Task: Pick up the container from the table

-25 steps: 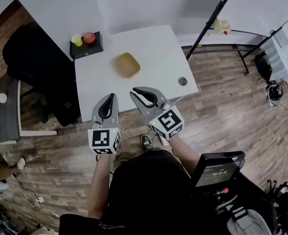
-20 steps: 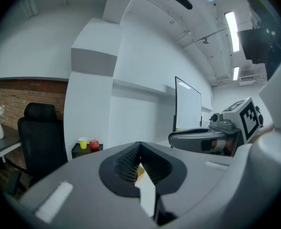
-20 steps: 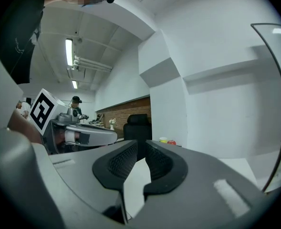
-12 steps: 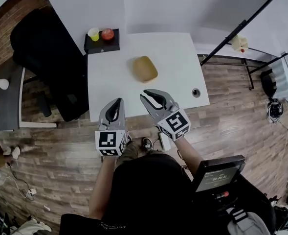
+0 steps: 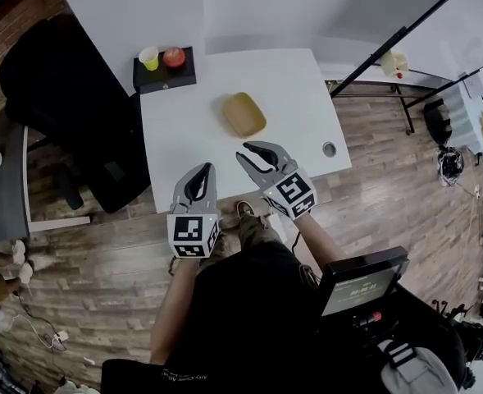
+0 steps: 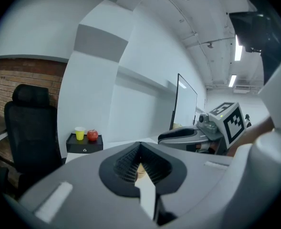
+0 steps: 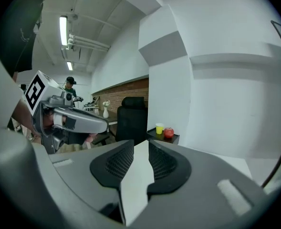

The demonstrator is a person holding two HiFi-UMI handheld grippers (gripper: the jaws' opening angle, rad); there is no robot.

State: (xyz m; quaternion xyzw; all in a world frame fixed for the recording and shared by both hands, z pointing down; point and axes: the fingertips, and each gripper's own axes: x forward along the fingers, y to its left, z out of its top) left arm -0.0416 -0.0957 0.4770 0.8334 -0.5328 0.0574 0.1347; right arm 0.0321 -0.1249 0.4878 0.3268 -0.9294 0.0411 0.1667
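Table (image 5: 184, 138), one: white.
Chair (image 5: 65, 109), one: black, off the table's left edge.
Left gripper (image 5: 203, 171), one: jaws pressed together, empty.
Right gripper (image 5: 249, 148), one: jaws opening, nothing between; the nearer.
Box (image 5: 166, 78), one: far-left corner, bearing one cup (image 5: 148, 57) and one apple (image 5: 173, 57).
Container (image 5: 243, 114), one: tan, mid-table, just ahead of the right jaws, untouched; long axis seemingly far-left to near-right.
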